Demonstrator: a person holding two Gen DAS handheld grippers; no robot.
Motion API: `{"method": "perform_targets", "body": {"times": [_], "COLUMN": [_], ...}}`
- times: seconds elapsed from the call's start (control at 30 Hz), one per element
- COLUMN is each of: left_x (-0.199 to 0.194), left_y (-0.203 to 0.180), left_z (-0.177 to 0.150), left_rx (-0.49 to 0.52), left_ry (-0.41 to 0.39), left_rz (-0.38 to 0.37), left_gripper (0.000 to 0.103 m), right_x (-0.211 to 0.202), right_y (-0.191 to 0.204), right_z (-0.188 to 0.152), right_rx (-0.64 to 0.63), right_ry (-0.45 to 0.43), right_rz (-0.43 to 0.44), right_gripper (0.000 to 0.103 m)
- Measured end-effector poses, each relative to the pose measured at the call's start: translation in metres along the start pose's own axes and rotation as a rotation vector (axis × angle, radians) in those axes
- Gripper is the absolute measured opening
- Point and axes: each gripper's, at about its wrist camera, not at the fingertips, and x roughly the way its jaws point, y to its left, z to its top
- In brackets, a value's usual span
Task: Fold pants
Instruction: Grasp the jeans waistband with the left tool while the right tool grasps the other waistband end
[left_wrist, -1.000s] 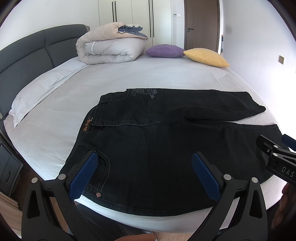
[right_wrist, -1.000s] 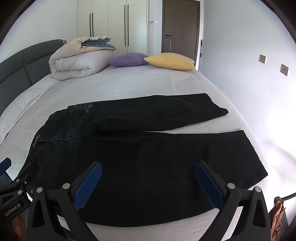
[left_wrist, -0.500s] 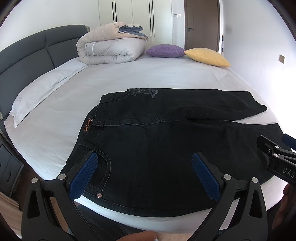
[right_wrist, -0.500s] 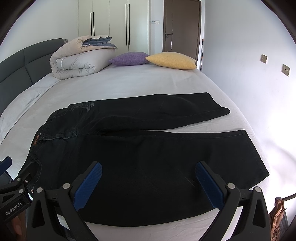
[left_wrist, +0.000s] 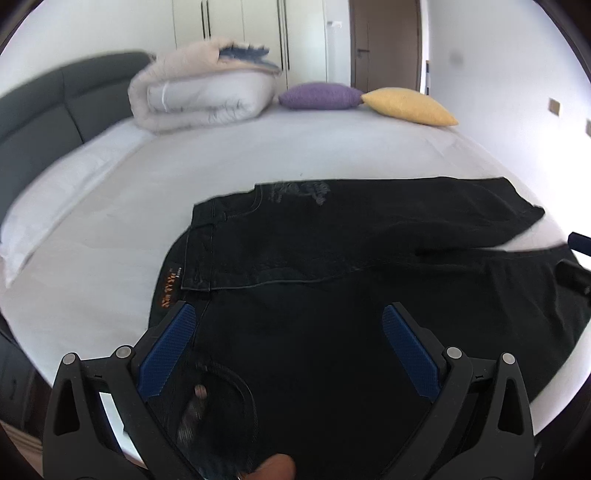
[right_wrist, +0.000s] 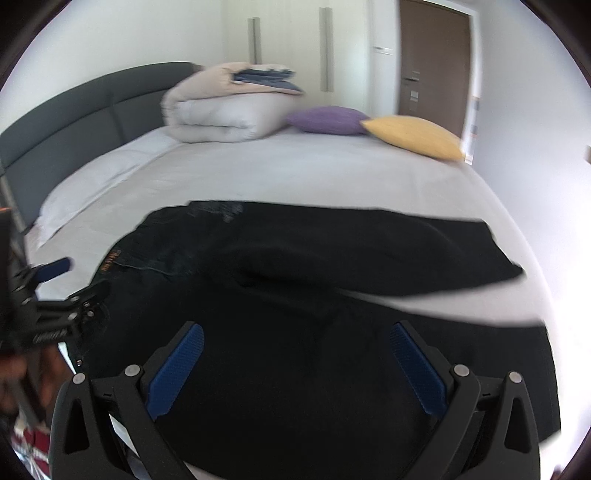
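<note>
Black denim pants (left_wrist: 332, 266) lie spread on the white bed (left_wrist: 295, 147), waistband to the left, both legs running right. My left gripper (left_wrist: 291, 314) hangs open low over the near hip and pocket. In the right wrist view the pants (right_wrist: 314, 288) fill the foreground. My right gripper (right_wrist: 295, 332) is open above the near leg with nothing between its blue pads. The left gripper (right_wrist: 70, 280) also shows at the left edge of that view, near the waistband. Both views are blurred by motion.
A rolled duvet (left_wrist: 207, 96), a purple pillow (left_wrist: 321, 96) and a yellow pillow (left_wrist: 406, 107) sit at the far side. A white pillow (left_wrist: 62, 195) lies along the grey headboard (left_wrist: 48, 99). The bed's near edge runs just below the pants.
Both grippers have moved forward and down toward the pants, which now look larger and closer. Both stay open. The pants have not shifted.
</note>
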Motion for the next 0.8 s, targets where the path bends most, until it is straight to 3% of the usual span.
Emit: {"method": "perform_targets", "body": {"times": [0.1, 0.13, 0.2, 0.23, 0.3, 0.37, 0.4, 0.57, 0.7, 0.8], "left_x": [0.021, 0.031, 0.066, 0.078, 0.103, 0.134, 0.154, 0.229, 0.271, 0.306], "left_y": [0.028, 0.035, 0.051, 0.058, 0.069, 0.078, 0.083, 0.094, 0.103, 0.107], "left_z": [0.016, 0.024, 0.049, 0.059, 0.085, 0.110, 0.125, 0.167, 0.183, 0.190], "left_rx": [-0.024, -0.007, 0.055, 0.075, 0.154, 0.225, 0.253, 0.395, 0.372, 0.387], "left_ry": [-0.040, -0.018, 0.106, 0.112, 0.065, 0.103, 0.138, 0.292, 0.366, 0.436], "left_rz": [0.010, 0.028, 0.037, 0.032, 0.073, 0.025, -0.036, -0.173, -0.277, -0.295], "left_gripper": [0.103, 0.103, 0.103, 0.103, 0.103, 0.103, 0.103, 0.103, 0.098, 0.092], "right_x": [0.018, 0.026, 0.043, 0.049, 0.070, 0.087, 0.094, 0.126, 0.144, 0.154], "right_y": [-0.014, -0.019, -0.026, -0.029, -0.034, -0.037, -0.039, -0.048, -0.053, -0.052], "right_z": [0.022, 0.030, 0.045, 0.049, 0.061, 0.067, 0.069, 0.072, 0.079, 0.087], "right_rx": [-0.034, -0.046, -0.081, -0.095, -0.145, -0.183, -0.201, -0.258, -0.283, -0.304], "right_ry": [-0.003, -0.003, -0.003, 0.000, 0.021, 0.054, 0.068, 0.110, 0.129, 0.118], "right_rz": [0.039, 0.052, 0.070, 0.075, 0.105, 0.142, 0.160, 0.274, 0.306, 0.338], "right_gripper": [0.103, 0.103, 0.103, 0.103, 0.092, 0.082, 0.079, 0.079, 0.079, 0.077]}}
